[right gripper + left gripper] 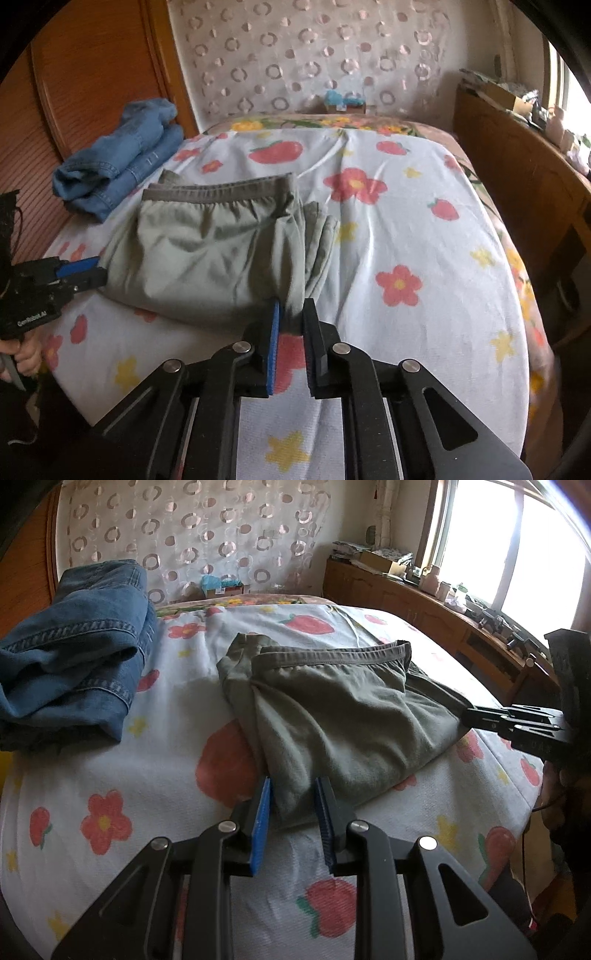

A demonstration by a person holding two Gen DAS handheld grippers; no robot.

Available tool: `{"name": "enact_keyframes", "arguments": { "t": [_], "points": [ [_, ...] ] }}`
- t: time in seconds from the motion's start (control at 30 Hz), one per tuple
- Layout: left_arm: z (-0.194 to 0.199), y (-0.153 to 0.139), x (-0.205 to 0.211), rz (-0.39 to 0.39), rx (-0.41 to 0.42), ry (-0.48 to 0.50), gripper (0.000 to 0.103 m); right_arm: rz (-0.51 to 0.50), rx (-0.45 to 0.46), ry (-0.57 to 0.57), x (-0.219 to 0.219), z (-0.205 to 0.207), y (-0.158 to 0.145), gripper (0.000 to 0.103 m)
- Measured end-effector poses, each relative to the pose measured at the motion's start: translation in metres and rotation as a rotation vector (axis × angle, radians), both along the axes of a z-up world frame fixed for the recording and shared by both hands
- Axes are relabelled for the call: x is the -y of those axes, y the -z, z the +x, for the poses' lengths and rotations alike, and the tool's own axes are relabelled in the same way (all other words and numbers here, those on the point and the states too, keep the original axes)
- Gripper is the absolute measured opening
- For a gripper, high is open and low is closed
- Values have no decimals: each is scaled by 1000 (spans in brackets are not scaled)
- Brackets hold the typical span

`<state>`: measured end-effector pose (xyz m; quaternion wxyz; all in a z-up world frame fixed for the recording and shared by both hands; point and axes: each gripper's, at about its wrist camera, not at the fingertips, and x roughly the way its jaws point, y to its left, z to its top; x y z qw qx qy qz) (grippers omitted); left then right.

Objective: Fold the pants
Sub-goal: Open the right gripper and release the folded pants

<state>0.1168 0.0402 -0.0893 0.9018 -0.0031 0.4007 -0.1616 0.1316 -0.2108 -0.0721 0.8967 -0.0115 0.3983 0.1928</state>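
Observation:
Olive-green pants (pixel 351 716) (pixel 207 251) lie folded into a thick rectangle on the flowered bed sheet (pixel 110 775), waistband toward the far side. The left gripper (pixel 293 786) is shut on the near left corner of the pants, the cloth filling the gap between its blue pads. The right wrist view shows it at the left (pixel 98 269), on the same corner. The right gripper (pixel 291 306) is shut on the near right corner, a bunch of fabric pinched between its pads. It enters the left wrist view from the right (pixel 467 716), against the pants' edge.
Folded blue jeans (pixel 74 657) (pixel 122 166) sit at the far left of the bed, beside a wooden headboard (pixel 92 74). A wooden cabinet (pixel 424 605) (pixel 517 184) with clutter runs along the right under a bright window (pixel 517 554). A hand (pixel 26 354) holds the left gripper's handle.

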Motion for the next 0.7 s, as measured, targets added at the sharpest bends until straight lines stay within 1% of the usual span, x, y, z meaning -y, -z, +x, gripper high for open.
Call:
{"name": "enact_keyframes", "arguments": {
  "t": [0.03,0.07,0.13,0.23,0.37,0.5,0.67,0.7],
  "points": [
    [0,0,0,2,0,1,24,-4,0,-3,-1,0,1,11],
    [1,0,0,5,-1,3,24,-5,0,-4,-3,1,0,15],
    [1,0,0,15,0,8,24,-5,3,4,-3,1,-1,29],
    [2,1,1,19,1,12,25,25,-4,-1,-1,4,-2,39],
    [2,1,2,20,3,12,26,35,-26,-1,-1,9,1,41],
    [2,3,1,24,10,15,29,24,-47,-7,-4,12,8,41],
    [0,3,1,25,14,24,29,19,-35,-13,-7,9,9,42],
    [-1,3,1,28,13,27,27,16,-33,-14,-7,8,9,42]
  ]
}}
